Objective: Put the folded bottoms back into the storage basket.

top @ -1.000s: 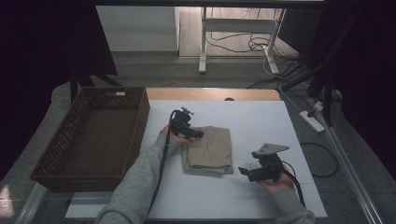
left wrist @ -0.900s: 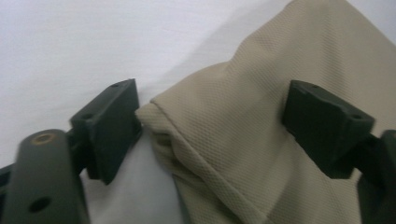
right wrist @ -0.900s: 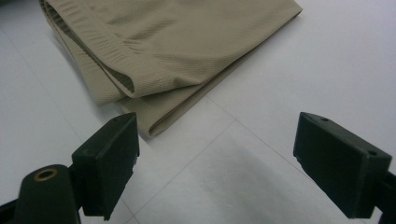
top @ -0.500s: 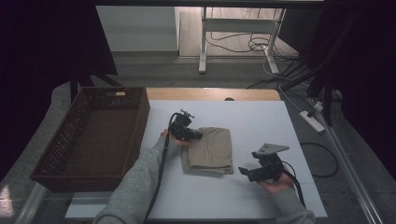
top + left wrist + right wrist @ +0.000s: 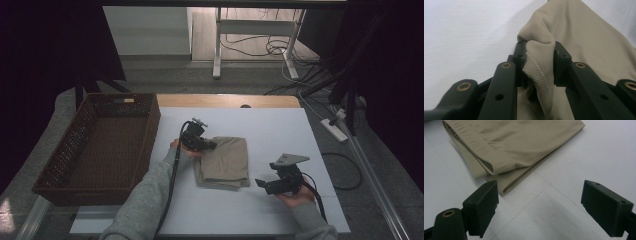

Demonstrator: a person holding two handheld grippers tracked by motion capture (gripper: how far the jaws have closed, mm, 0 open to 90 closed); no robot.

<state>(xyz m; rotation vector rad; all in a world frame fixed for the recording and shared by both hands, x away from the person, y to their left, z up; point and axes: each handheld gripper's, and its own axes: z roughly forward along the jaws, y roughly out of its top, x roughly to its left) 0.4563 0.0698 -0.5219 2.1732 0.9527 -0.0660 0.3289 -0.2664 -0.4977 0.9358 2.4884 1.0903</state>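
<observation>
Beige folded cloth is pinched at its edge by the left tool, whose jaws have just been closing. Right tool waits agape beside it. Next, probably lift it toward the basket.

This looks like a lab or recording room rather than a home. A white table stands on a grey floor, with black curtains hanging at both sides. Loose cables run around a metal desk frame behind, and a white power strip lies on the floor at the right.
</observation>
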